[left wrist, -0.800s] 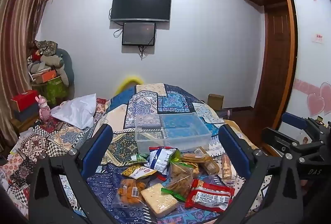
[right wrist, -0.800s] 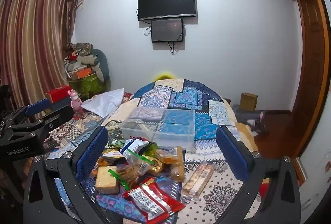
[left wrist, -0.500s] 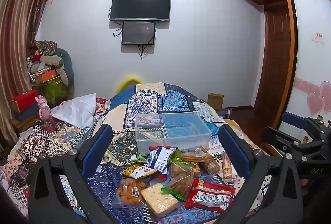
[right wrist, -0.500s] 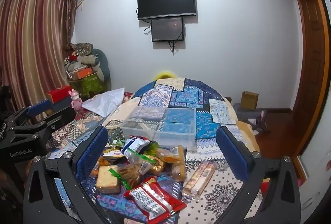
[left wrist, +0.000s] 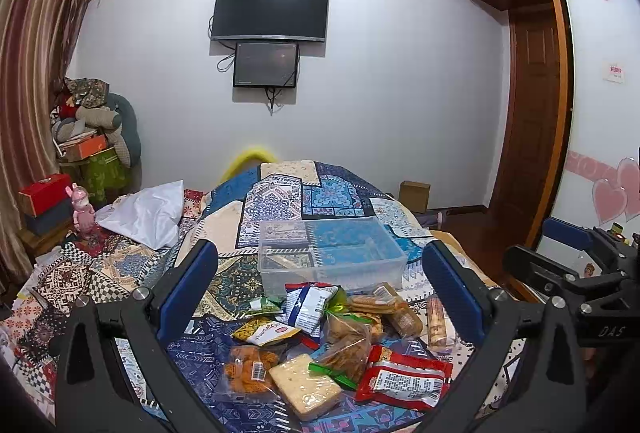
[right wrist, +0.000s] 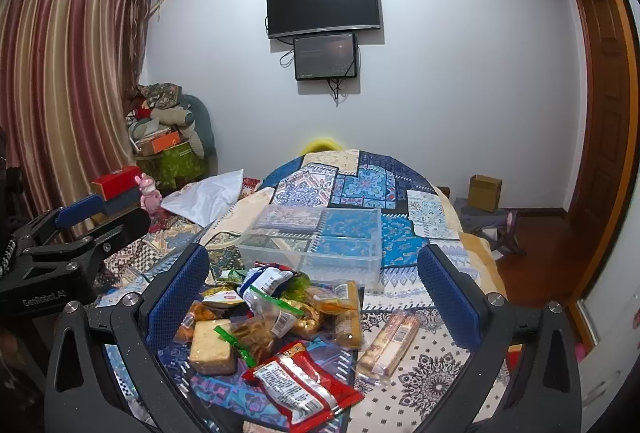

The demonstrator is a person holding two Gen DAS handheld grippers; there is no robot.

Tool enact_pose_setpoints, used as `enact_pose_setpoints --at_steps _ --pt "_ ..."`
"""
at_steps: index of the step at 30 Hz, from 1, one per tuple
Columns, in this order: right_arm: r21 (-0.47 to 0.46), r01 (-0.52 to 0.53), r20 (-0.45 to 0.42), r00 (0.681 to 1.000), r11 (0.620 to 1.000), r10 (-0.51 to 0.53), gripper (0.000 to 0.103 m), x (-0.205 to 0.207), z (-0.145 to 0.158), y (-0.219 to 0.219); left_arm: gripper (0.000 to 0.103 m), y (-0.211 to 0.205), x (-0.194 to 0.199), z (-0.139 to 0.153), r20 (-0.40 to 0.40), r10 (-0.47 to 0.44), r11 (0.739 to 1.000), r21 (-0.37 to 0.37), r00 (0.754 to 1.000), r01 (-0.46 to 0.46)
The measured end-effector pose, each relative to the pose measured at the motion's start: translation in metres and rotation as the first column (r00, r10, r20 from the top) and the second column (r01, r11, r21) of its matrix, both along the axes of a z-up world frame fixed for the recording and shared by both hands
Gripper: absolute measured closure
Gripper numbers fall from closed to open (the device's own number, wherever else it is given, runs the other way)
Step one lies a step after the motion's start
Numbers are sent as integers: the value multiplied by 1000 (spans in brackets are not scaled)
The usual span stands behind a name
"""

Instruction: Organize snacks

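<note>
Snacks (left wrist: pixel 320 337) and both open grippers, unchanged since earlier

Bed w/ patchwork quilt (left wrist: pixel 276 201) carries clear bin (left wrist: pixel 332 257), snack pile (left wrist: pixel 332 345) just beside it.

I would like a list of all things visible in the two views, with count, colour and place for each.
Bin: one, clear, on the quilt behind the snacks; contents unclear.
Snacks: a heap of about ten packs, mixed colours, in front of the bin.
Red pack: one, red and silver, nearest in the heap.
Cracker pack: one, pale, alone to the right of the heap.
Quilt: one, blue patchwork, on the bed.
TV: one, black, on the wall.
Small screen: one, dark, under the TV.
Curtain: one, red striped, at left.
Cardboard box: one, brown, on the floor.
Left gripper: one, black with blue pads, open above the snacks.
Right gripper: one, same colours, open.
</note>
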State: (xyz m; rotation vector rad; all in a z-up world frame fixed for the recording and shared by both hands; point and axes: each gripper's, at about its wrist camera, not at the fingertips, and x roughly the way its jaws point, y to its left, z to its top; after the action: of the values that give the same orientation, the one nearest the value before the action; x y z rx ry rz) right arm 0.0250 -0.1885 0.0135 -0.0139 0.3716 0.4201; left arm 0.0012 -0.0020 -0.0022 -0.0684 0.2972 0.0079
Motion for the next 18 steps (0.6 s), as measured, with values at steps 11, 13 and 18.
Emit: enact_pose_setpoints --at_steps 11,13,18 --pt "5 -1 3 1000 1000 1 0 -1 1 1 0 -2 -2 1 5 -2 1000 4 1000 2" --pt "8 -2 4 1000 1000 2 0 -2 1 1 0 -1 -3 2 4 -4 1000 3 1000 4" --pt "10 -1 6 1000 1000 1 0 -1 2 0 0 -2 -3 3 5 -6 1000 8 1000 6"
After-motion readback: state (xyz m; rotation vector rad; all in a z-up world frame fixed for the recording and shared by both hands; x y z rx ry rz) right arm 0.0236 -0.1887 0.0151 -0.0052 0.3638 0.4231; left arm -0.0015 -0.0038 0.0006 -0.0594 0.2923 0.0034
